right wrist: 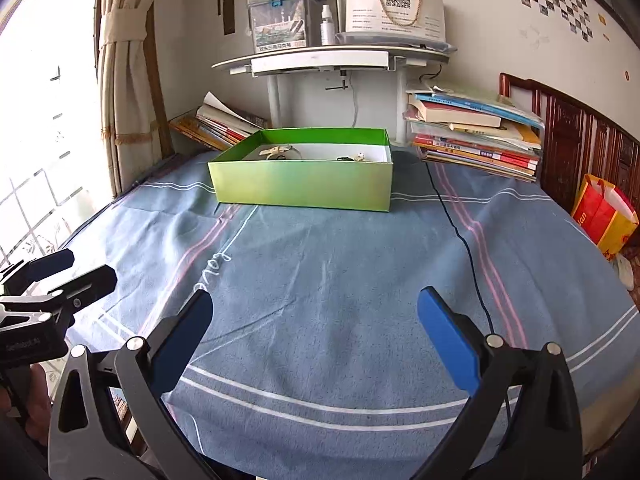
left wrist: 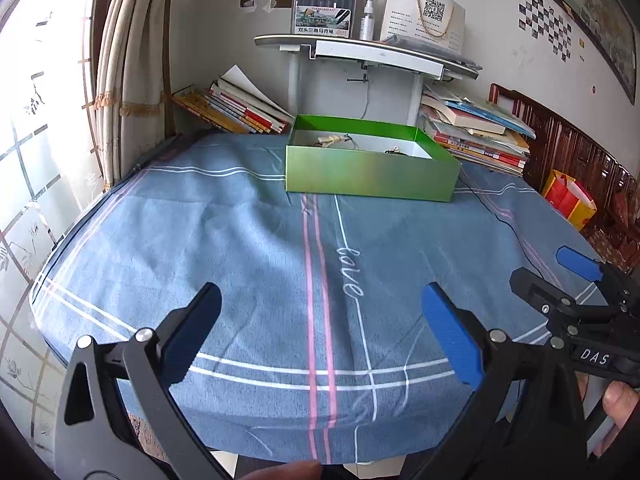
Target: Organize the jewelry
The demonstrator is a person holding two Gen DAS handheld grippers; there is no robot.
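- The left gripper point(left wrist: 320, 330) is hanging nearest the lens over the near edge of the table, its fingers point(left wrist: 450, 334) spread wide with nothing between them.
- The right gripper point(right wrist: 314, 334) is hovering just beside it, jaws likewise gaping apart and empty.
- The blue cloth point(left wrist: 240, 240) with pink and white stripes is covering the table under both grippers.
- The green box point(right wrist: 304, 188) is sitting on the cloth at the far side, well apart from both grippers, its top open.
- Stacks of books point(right wrist: 476, 140) are lying behind the box on either side, against the wall.
- A thin black cord point(right wrist: 460, 236) is running across the cloth from the box's right corner toward the near edge.
- The jewelry point(right wrist: 280, 152) is lying inside the box on its white floor, in small pieces too small to tell apart.
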